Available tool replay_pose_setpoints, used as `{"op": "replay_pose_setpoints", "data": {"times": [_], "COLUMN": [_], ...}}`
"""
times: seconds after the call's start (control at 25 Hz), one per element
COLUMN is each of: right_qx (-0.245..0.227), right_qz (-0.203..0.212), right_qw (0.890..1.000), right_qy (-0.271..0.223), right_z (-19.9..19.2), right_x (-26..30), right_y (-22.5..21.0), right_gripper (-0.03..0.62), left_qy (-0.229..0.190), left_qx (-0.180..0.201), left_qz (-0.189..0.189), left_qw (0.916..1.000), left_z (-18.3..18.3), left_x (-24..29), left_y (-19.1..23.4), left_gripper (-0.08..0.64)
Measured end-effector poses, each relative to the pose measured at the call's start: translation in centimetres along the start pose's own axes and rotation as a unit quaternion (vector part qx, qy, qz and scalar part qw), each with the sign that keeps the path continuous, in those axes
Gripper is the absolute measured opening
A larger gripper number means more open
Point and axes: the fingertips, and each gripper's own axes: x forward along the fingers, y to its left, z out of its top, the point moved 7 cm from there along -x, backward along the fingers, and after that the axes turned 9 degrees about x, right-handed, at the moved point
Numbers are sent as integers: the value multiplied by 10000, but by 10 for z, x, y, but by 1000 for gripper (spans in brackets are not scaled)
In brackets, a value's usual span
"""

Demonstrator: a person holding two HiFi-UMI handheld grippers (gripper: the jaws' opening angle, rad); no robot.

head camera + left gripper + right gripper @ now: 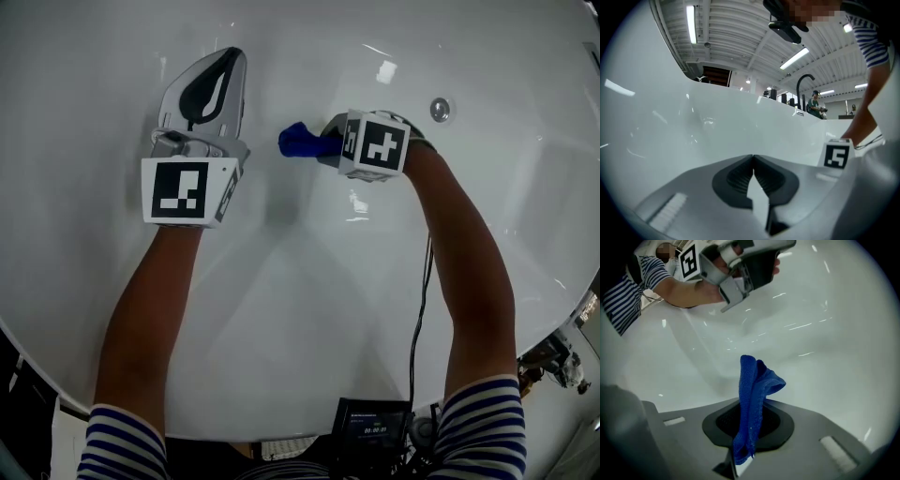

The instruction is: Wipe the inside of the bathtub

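I am looking down into the white bathtub [309, 281]. My right gripper [325, 141] is shut on a blue cloth [298, 141], which bunches out to the left of its jaws just above the tub surface. In the right gripper view the blue cloth [752, 390] stands up folded between the jaws of the right gripper [750, 420]. My left gripper [228, 60] hovers to the left of the cloth, pointing away from me. In its own view the left gripper [753, 160] has its jaws shut with nothing between them, facing the tub wall [693, 126].
A round chrome fitting [440, 109] sits in the tub wall to the right of the right gripper. A black cable [422, 309] runs down to a small screen device [375, 427] at the tub's near edge. A black faucet [804, 82] rises beyond the far rim.
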Motion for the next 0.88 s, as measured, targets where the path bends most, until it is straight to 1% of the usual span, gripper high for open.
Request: {"op": "replay_pose_setpoints", "data": {"times": [0.08, 0.2, 0.32, 0.44, 0.68, 0.88], "right_qx": [-10, -60, -116, -123, 18, -151], "right_qz": [-406, -950, -1321, -1563, -1497, -1294], "right_qw": [9991, 9954, 9912, 9876, 9885, 9909], "right_qy": [-92, -126, -17, 130, 206, 333], "right_z": [3, 6, 6, 2, -4, -3], "right_x": [-17, -26, -20, -9, 12, 20], "right_y": [-25, -55, -76, -91, -98, -89], "right_gripper": [46, 46, 46, 46, 46, 46], "left_qy": [-9, 5, 100, 185, 233, 245], "left_qx": [47, 85, 59, 14, -39, -26], "left_qz": [-18, -22, -8, 31, -22, -25], "left_qw": [10000, 10000, 9999, 9998, 9997, 9997], "left_z": [-5, -16, -36, -52, -52, -52], "left_x": [9, 12, 9, 6, 4, 5], "left_y": [-1, -5, -7, -8, -9, -11], "left_gripper": [2, 2, 2, 2, 2, 2]}}
